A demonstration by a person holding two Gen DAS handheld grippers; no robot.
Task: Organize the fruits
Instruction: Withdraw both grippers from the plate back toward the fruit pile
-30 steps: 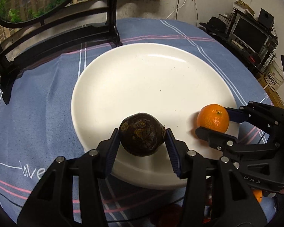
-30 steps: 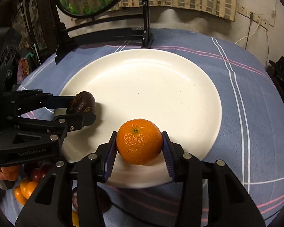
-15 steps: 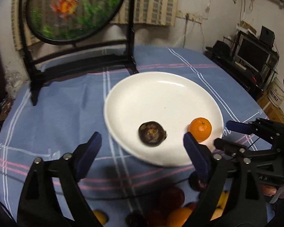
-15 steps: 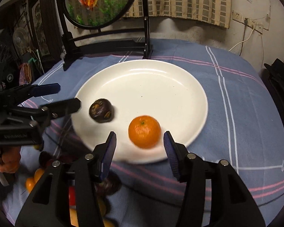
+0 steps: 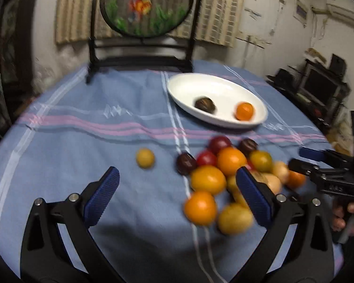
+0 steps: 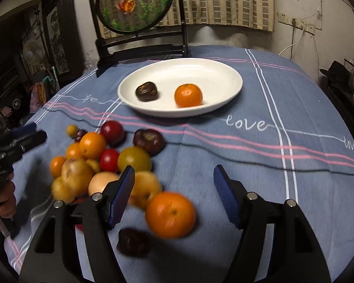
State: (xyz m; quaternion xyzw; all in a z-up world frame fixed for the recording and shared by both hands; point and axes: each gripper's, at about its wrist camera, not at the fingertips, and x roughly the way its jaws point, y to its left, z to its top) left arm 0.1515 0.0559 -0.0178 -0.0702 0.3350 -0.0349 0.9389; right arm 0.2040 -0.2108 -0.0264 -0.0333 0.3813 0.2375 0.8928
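Both tools stand apart and empty, their jaws having just been opening: left tool [image 5: 177,197], right tool [image 6: 174,194]. Dark fruit [image 6: 146,91] and orange [image 6: 188,95] lie on the plate [image 6: 224,70] mid-worktop, evidently delivered. Fruit pile [image 6: 94,160] waits near the worktop's near edge.

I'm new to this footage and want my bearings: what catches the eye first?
A bright heap of fruit lies on the blue tablecloth at near left. Beyond it, a white plate holds one dark fruit beside one orange. A round goldfish screen stands behind.
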